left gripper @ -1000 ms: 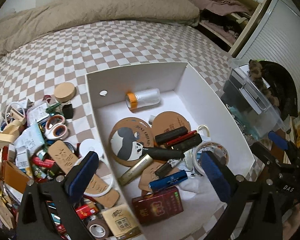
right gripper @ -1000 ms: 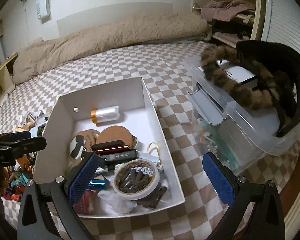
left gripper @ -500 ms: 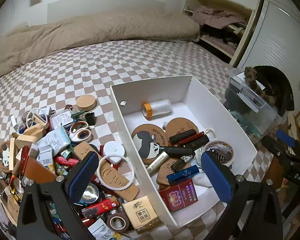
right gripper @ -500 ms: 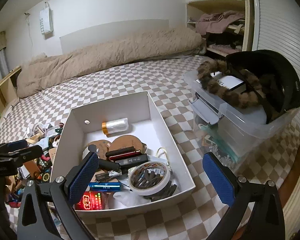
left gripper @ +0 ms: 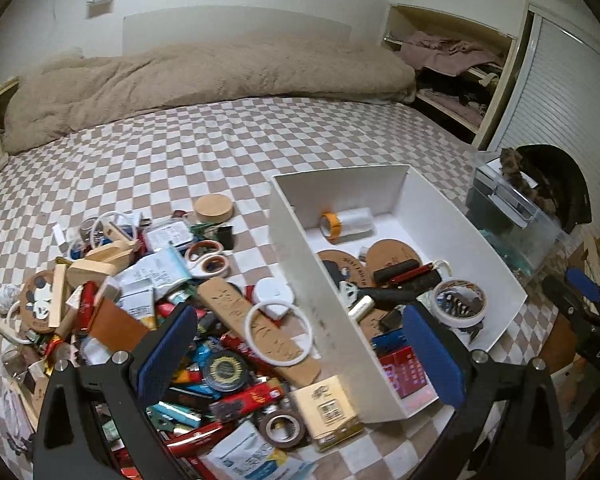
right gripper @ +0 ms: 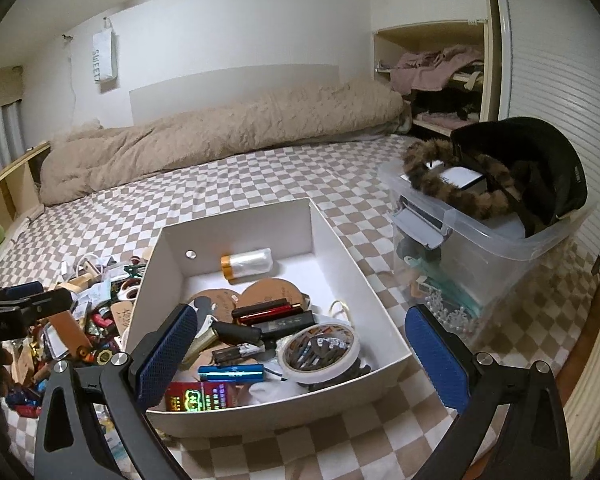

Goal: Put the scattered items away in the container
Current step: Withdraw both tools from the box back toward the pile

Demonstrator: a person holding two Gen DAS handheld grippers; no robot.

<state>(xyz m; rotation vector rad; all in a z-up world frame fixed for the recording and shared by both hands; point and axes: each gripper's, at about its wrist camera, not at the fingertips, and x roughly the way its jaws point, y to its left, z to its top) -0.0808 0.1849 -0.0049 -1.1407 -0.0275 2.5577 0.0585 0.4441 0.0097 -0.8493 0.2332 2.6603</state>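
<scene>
Left wrist view: both grippers empty above bed

Left gripper (left gripper: 300, 354) jaws apart, holding nothing, over the edge of the white box (left gripper: 320, 300). Scattered items (left gripper: 148, 292) piled on the checkered bedspread (left gripper: 204, 152) left of the box. Right gripper (right gripper: 302, 354) jaws apart, empty, over the box's near end.

On the bed (left gripper: 228, 148) stands an open box (left gripper: 312, 280), with a heap of scattered items (left gripper: 148, 304) just to its left. Inside the box, a bottle (right gripper: 247, 265) lies near the far wall, two round coasters (right gripper: 274, 295) lie mid-floor, and a tape roll (right gripper: 319, 350) sits toward the near right corner. A storage bin (right gripper: 484, 240) stands right of the box; a duvet (right gripper: 220, 136) lies behind.
</scene>
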